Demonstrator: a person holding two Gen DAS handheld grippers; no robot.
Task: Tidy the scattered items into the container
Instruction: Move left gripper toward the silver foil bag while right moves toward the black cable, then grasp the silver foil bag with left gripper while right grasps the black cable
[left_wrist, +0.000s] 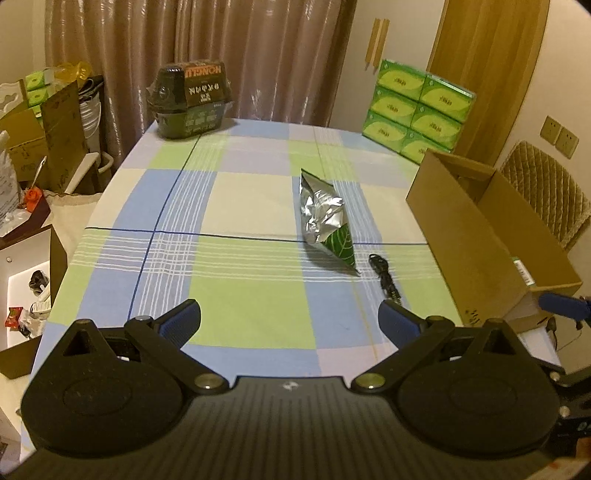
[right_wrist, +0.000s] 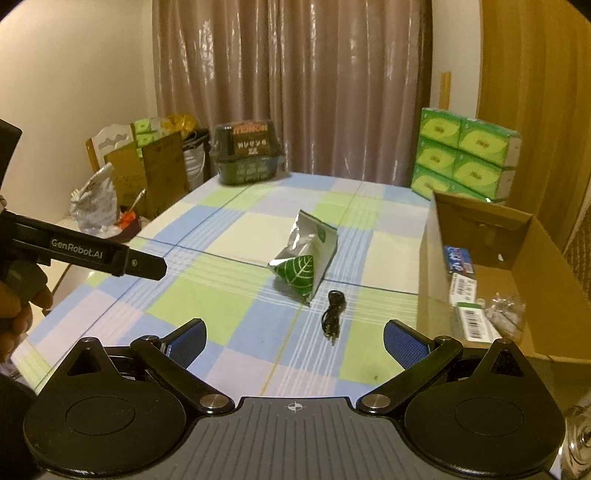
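- Both my left tool (left_wrist: 290, 320) and right tool (right_wrist: 293, 341) are released, holding nothing
- The thin cable (right_wrist: 332, 314) could slip my pads, lying flat on the table (right_wrist: 236, 236)
- The foil pouch (right_wrist: 304, 264) might crumple, snagging the box (right_wrist: 428, 280) wall

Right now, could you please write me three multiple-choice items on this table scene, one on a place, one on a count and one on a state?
1. Where does the black cable lie?
A. inside the cardboard box
B. on the tablecloth, between the foil pouch and the box
C. on top of the green packs

2. How many loose items lie mid-table near the box?
A. two
B. four
C. six

3. How does the right tool stand?
A. shut on the cable
B. shut on the pouch
C. open, holding nothing

Answers: 1 B, the cable rests on the cloth between the foil pouch and the cardboard box. 2 A, only pouch and cable. 3 C, its fingers stand wide apart.
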